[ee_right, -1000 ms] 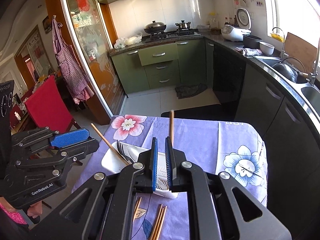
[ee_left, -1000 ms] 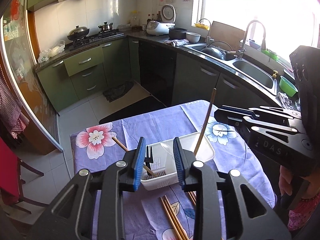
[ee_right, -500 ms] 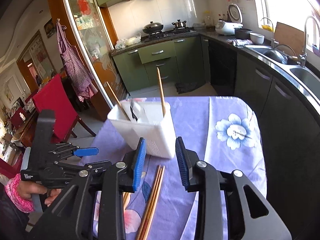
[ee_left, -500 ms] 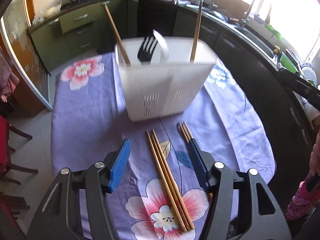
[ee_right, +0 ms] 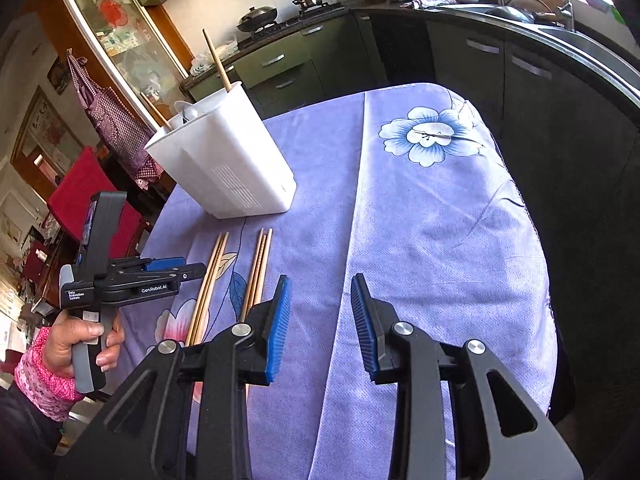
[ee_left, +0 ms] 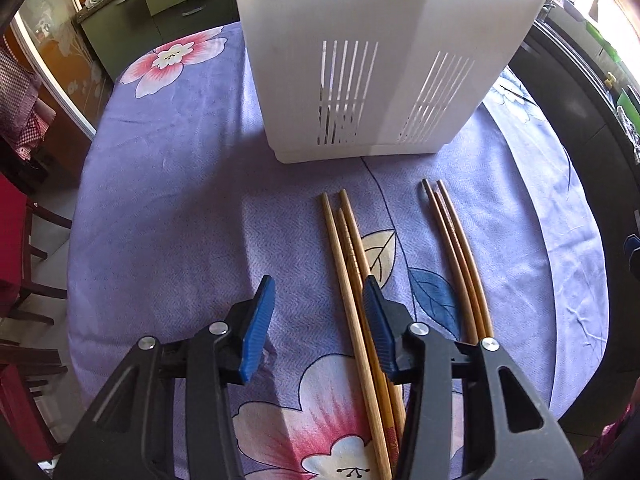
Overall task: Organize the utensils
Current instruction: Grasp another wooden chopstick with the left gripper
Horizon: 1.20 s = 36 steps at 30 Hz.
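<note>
A white slotted utensil holder [ee_left: 384, 60] [ee_right: 228, 160] stands on the purple flowered tablecloth [ee_left: 180, 200]. Two chopsticks [ee_right: 216, 60] and a dark fork stand in it. Two loose groups of wooden chopsticks lie in front of it: a left group [ee_left: 348, 260] [ee_right: 212, 276] and a right group [ee_left: 452, 240] [ee_right: 258, 268]. My left gripper [ee_left: 320, 316] [ee_right: 176, 270] hangs low over the left group. Its jaws are closing, with chopsticks between them near the right pad and no pad pressing. My right gripper [ee_right: 322, 320] is open over bare cloth, right of the right group.
A person's hand [ee_right: 80, 340] in a pink sleeve holds the left gripper. Green kitchen cabinets [ee_right: 280, 68] and a counter with a sink [ee_right: 520, 12] stand beyond the table. A red chair [ee_right: 84, 196] is at the table's left. The cloth's right half [ee_right: 440, 220] holds nothing.
Both grippers have sunk toward the table and the holder looms larger. The right gripper, shut a second ago, has opened. The left jaws widened, then narrowed over the left chopsticks.
</note>
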{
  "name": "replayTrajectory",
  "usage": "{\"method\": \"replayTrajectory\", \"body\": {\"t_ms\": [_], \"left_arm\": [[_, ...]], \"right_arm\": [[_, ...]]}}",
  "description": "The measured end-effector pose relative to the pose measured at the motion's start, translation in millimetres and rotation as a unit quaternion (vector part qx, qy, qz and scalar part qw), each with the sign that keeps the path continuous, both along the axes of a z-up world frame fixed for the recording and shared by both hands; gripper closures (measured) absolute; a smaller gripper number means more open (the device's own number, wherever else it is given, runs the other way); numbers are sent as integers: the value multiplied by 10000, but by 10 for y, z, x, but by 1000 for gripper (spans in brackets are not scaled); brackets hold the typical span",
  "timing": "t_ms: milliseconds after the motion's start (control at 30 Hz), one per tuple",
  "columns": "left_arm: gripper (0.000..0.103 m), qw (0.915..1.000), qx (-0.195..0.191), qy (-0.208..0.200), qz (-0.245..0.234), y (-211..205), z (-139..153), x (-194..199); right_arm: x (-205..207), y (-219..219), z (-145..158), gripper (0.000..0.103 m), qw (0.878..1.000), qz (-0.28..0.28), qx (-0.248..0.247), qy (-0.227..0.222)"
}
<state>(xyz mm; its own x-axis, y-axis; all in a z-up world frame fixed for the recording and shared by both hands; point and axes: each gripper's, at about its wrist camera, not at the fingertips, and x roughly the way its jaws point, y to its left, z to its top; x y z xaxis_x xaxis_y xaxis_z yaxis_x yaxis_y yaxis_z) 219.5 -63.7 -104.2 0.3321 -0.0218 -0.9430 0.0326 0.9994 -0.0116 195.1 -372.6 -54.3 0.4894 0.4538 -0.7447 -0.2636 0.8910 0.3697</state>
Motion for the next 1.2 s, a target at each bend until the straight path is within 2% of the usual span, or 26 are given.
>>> {"method": "replayTrajectory", "body": {"t_ms": [367,533,567,633,700,900,1033,1200], "left_arm": [[70,9998,132,149,-21,-44,-116,8],[92,9997,87,135,-171,-104,-117,14],[93,9997,88,132,-189,-113,-115,14],[94,9997,60,132,-201,-109,-114,15],[95,9997,5,118,-207,-86,-99,10],[97,9989,-36,-390,-273,7,166,-97],[97,9965,-87,-759,-346,53,404,-226],[97,9936,-227,-1012,-447,118,591,-358]], "right_arm": [[53,91,73,72,9999,120,83,-26],[67,179,45,72,9997,223,3,29],[79,200,39,72,9997,251,-19,52],[104,262,23,65,9994,324,-67,104],[138,352,7,65,9989,424,-161,151],[361,720,-140,66,9948,747,-475,509],[547,1027,-335,75,9893,933,-742,842],[721,1300,-508,81,9836,1011,-1037,1074]]}}
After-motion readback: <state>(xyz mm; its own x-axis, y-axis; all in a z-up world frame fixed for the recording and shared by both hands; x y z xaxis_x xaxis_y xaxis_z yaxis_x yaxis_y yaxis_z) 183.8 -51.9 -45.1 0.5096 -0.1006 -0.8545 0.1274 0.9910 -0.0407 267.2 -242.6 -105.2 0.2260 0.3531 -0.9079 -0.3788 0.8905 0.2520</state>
